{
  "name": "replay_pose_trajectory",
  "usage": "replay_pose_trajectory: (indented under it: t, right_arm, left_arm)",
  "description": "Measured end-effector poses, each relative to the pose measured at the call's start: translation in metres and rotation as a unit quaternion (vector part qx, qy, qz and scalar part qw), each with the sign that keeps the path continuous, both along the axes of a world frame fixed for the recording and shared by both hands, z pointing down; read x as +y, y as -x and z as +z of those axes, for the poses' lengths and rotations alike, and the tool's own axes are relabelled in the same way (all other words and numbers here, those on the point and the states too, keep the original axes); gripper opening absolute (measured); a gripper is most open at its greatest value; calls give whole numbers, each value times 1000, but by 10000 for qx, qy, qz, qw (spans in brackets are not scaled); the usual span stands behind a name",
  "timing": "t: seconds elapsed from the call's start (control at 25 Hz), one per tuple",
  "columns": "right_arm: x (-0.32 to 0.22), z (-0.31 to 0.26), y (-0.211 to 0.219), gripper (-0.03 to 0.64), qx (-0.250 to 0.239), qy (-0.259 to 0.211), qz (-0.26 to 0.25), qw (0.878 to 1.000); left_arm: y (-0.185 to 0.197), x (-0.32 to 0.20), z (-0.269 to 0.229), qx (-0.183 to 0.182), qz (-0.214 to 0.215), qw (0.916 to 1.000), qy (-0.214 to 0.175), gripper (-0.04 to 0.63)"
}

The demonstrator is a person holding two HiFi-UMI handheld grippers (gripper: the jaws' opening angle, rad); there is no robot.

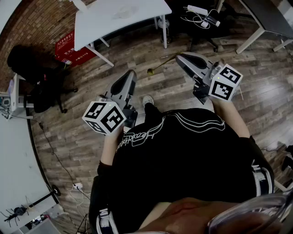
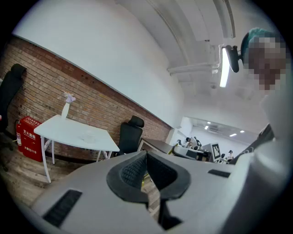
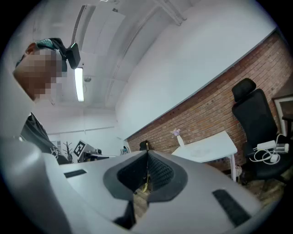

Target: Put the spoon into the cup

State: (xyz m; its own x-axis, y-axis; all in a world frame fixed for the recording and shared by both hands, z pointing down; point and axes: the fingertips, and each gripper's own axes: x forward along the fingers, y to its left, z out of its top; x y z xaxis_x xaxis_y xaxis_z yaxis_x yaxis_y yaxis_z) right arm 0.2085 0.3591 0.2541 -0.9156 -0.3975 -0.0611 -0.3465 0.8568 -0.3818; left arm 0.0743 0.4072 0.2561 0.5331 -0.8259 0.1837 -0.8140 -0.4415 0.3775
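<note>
My right gripper (image 1: 179, 56) is held out over the wooden floor, shut on the handle end of a thin gold spoon (image 1: 158, 66). The spoon's bowl points left and down. In the right gripper view the jaws (image 3: 147, 157) meet, and the gold spoon (image 3: 144, 183) shows as a sliver between them. My left gripper (image 1: 132, 73) is lower and to the left, shut with nothing held; its jaws (image 2: 146, 155) are pressed together. A faint clear object, possibly the cup (image 1: 126, 11), stands on the white table (image 1: 100, 25) ahead, far from both grippers.
A red box (image 1: 73, 48) sits beside the table leg. A black office chair (image 1: 36, 68) stands at the left. Another chair (image 1: 201, 20) at the top carries a power strip and cables. A grey table (image 1: 265, 18) stands at the far right. A small vase (image 2: 66, 107) is on the white table.
</note>
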Motion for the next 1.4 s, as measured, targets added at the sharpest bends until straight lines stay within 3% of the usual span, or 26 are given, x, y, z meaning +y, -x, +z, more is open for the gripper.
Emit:
replay_pose_trajectory:
  t: [0.4,0.84,1.12,1.4]
  right_arm:
    - [-6,1,-8,0,-62,51,-34,10000]
    - [-40,16,9,0,5,-16,114,9999]
    - [-93,35,22,0,-14,163,313,9994]
    - [-180,41,52,0,44,355,509,9981]
  left_arm:
    - [-10,-4,4,-29,-29,10000,81,6]
    - [21,-31,23,44,-262,9995,151,6]
    - [36,-82,45,128,-133,9995,242,6]
    - [71,-173,52,211,9,9987,454,6]
